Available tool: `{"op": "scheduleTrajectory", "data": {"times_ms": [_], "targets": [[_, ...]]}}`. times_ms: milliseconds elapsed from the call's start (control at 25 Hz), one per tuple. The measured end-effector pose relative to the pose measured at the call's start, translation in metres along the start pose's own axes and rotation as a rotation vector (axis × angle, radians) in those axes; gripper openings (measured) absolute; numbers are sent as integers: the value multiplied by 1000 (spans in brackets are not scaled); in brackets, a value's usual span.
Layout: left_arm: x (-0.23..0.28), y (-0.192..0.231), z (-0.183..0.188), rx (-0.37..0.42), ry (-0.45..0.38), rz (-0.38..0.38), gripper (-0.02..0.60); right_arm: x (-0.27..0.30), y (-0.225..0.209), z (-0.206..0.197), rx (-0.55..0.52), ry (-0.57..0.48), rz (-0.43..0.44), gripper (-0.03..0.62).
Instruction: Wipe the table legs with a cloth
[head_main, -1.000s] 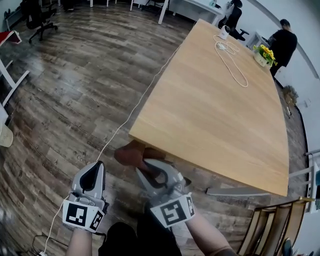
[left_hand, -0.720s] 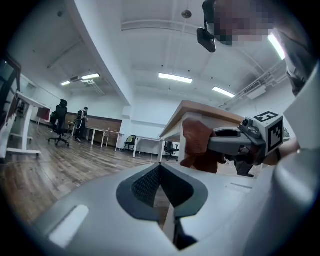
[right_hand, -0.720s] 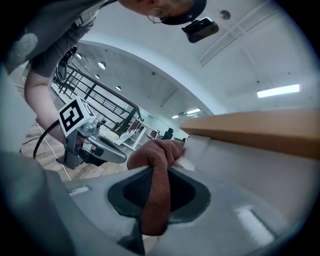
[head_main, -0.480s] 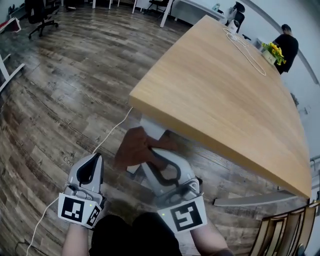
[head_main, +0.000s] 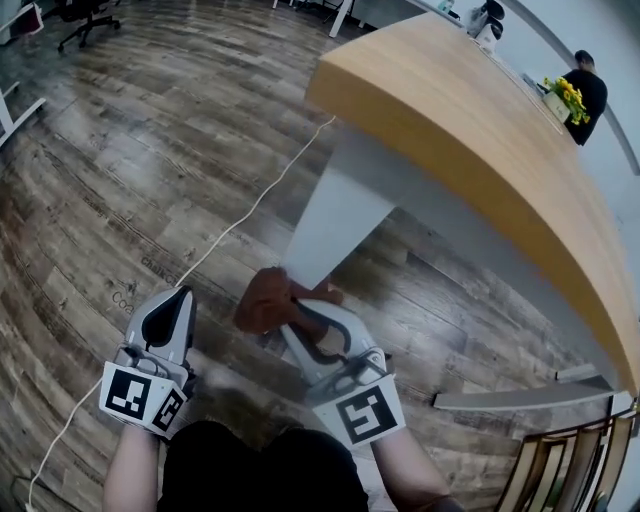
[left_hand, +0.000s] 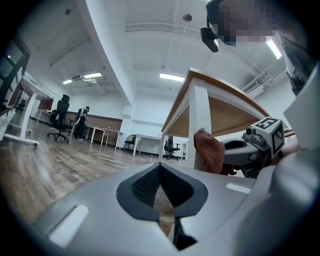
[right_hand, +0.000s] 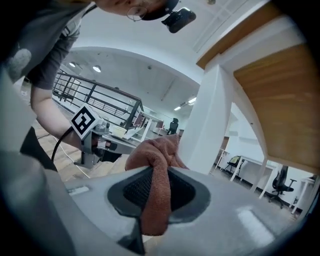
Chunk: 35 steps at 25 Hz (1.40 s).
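The right gripper (head_main: 293, 308) clamps a brown cloth (head_main: 262, 300) in its fingers, just beside the white bench leg (head_main: 335, 215). The left gripper (head_main: 178, 297) has its fingers closed together, empty.

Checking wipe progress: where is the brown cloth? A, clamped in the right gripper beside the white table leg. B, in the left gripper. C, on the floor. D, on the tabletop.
A: the right gripper is shut on the cloth beside the table leg.
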<state>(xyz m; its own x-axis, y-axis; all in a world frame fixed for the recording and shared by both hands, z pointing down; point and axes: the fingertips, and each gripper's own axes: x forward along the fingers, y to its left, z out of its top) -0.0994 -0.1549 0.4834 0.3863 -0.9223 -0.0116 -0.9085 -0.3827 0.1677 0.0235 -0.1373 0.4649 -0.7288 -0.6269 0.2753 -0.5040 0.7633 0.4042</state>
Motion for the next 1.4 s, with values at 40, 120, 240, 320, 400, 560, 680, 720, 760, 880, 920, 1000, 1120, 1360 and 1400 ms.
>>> {"op": "scheduleTrajectory", "data": {"times_ms": [40,120,240,320,400,560,680,720,760,880,920,1000,1120,1360,1400], "targets": [[1,4,-6,-2,-4,0,18,4,4,-10,5,11,8,64],[2,13,-20,-4,-9,1,18,11,14,-31,13,38,25,65],[2,25,-44,-23,-5,-4,18,22,29,-64,23,66,39,64],[3,31,-59,-51,3,-5,18,28,37,-85,34,79,39,65],[3,35,-75,-61,16,-1,18,34,45,-103,51,91,36,64],[6,42,-102,0,32,3,18,46,58,-133,67,116,22,65],[9,45,-129,-6,61,-3,18,56,70,-162,45,159,16,66],[10,44,-140,-9,77,-14,18,59,76,-175,48,166,14,65],[11,42,-150,-9,94,-27,18,63,81,-188,57,172,15,64],[12,35,-180,0,138,-43,18,75,96,-223,127,209,43,65],[12,32,-185,3,147,-42,18,79,101,-234,161,230,52,64],[10,25,-194,16,156,-56,18,85,110,-256,219,275,57,65],[9,18,-208,13,163,-82,18,94,121,-281,276,330,61,65],[13,15,-214,19,176,-103,18,108,137,-318,270,428,67,64],[12,13,-217,22,184,-110,18,110,140,-324,273,444,75,65]]}}
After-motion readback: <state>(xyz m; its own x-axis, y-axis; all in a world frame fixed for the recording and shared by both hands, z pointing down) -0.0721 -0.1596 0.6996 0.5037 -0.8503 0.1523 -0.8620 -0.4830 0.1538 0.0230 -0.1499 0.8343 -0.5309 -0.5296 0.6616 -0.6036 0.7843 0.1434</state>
